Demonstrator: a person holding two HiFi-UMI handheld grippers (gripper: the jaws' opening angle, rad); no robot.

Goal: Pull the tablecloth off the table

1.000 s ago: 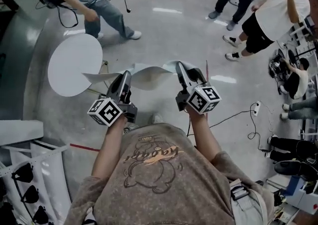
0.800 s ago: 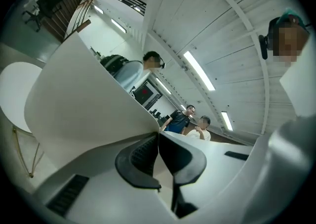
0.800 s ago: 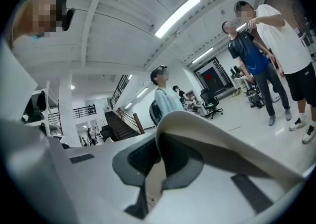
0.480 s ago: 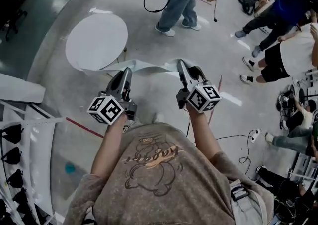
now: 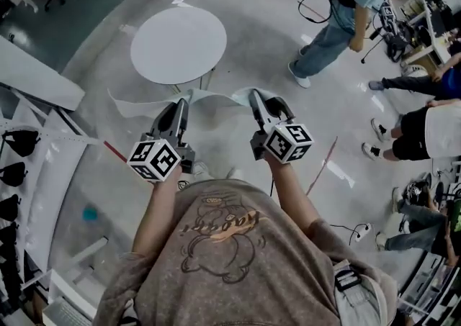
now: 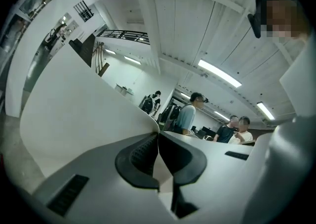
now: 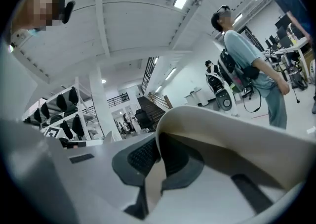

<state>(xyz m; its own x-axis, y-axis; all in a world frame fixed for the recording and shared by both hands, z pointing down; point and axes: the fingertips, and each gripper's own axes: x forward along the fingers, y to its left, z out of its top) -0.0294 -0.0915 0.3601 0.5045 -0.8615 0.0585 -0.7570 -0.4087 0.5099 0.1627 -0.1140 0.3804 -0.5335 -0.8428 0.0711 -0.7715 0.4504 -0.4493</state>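
Left tool [image 5: 180,105] and right tool [image 5: 254,96] each clamped on cloth [image 5: 212,96] edge. Cloth hangs between them, off the bare bench [image 5: 178,44]. Bench stands beyond, nearer left tool.

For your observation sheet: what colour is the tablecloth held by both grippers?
White; the tablecloth shows best in the head view.
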